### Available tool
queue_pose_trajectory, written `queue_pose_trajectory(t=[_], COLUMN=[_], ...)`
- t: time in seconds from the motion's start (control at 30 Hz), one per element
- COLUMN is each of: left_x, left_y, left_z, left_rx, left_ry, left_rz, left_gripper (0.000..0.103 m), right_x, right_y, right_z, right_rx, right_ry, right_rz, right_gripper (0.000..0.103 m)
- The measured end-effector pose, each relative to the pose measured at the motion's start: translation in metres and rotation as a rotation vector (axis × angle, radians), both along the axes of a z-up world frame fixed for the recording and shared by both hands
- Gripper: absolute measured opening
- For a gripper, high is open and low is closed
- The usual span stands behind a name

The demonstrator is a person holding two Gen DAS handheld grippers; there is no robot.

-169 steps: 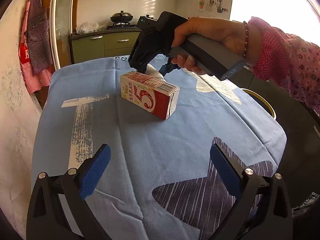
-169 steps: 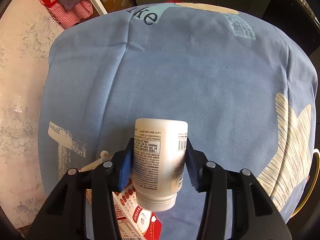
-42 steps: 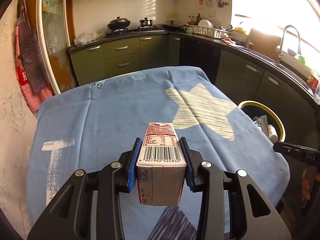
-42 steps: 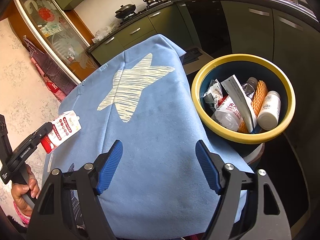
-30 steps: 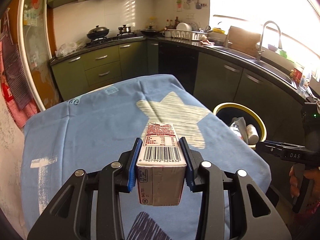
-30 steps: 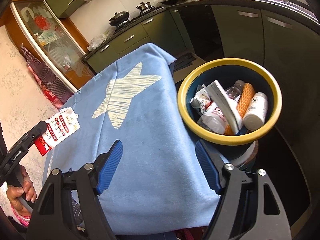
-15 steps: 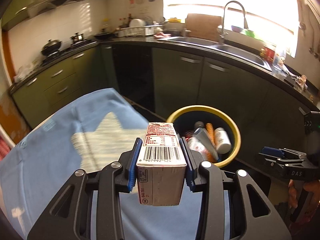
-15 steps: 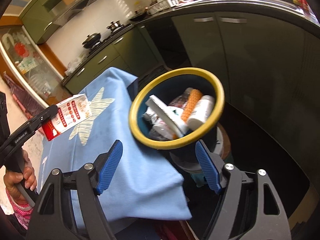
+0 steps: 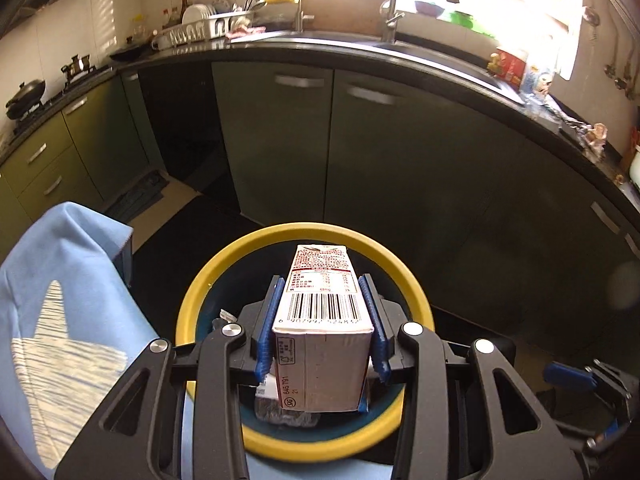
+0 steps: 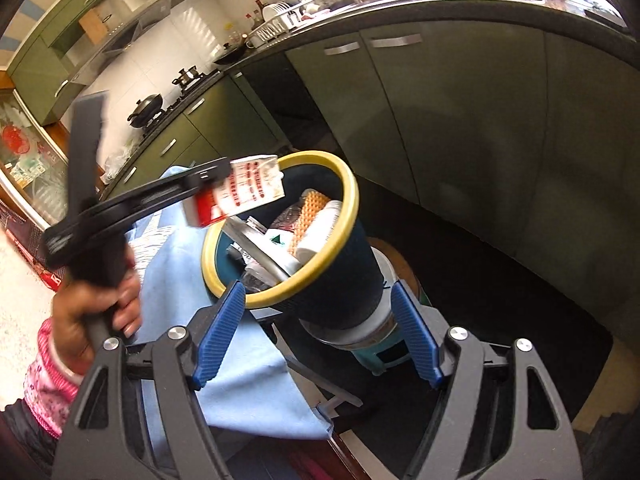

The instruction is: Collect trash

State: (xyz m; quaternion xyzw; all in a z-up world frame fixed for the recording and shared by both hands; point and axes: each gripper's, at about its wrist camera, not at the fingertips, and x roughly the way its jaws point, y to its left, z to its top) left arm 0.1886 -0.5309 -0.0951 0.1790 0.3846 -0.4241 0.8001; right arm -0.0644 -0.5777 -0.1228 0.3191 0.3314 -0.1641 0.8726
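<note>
My left gripper (image 9: 322,320) is shut on a red and white milk carton (image 9: 322,320), barcode side up, and holds it above the yellow-rimmed dark bin (image 9: 192,304). In the right wrist view the carton (image 10: 240,190) hangs over the bin's near rim (image 10: 348,208), held by the left gripper (image 10: 216,184). The bin holds a white bottle (image 10: 316,236), an orange mesh piece (image 10: 306,216) and wrappers. My right gripper (image 10: 320,332) is open and empty, low beside the bin; it shows at the lower right of the left wrist view (image 9: 580,392).
The blue star-print tablecloth (image 9: 60,300) hangs over the table edge left of the bin, also seen in the right wrist view (image 10: 256,360). Dark green kitchen cabinets (image 9: 360,140) and a black counter curve behind. The bin stands on a round stool (image 10: 400,272).
My left gripper carried the carton off the table and over the bin. My right gripper stayed open and dropped lower beside the bin.
</note>
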Motion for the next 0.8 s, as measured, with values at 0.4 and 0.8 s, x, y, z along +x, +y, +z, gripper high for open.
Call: queue_pose_trajectory(t=[0.4,0.8], left_x=[0.01,-0.049], left_y=[0.036,0.222], left_z=[0.01,0.084], left_rx=[-0.007,-0.152], left_ry=[-0.106,-0.221], left_rz=[0.092,0.206], left_gripper=[0.09,0.098], right_x=[0.006,0.033], right_y=[0.013,0.061], right_z=[0.005,0.015], right_rx=[-0.006,-0.055], right_ry=[-0.006,0.001], right_rz=[0.043,0.199], right_gripper=[0.073,0.075])
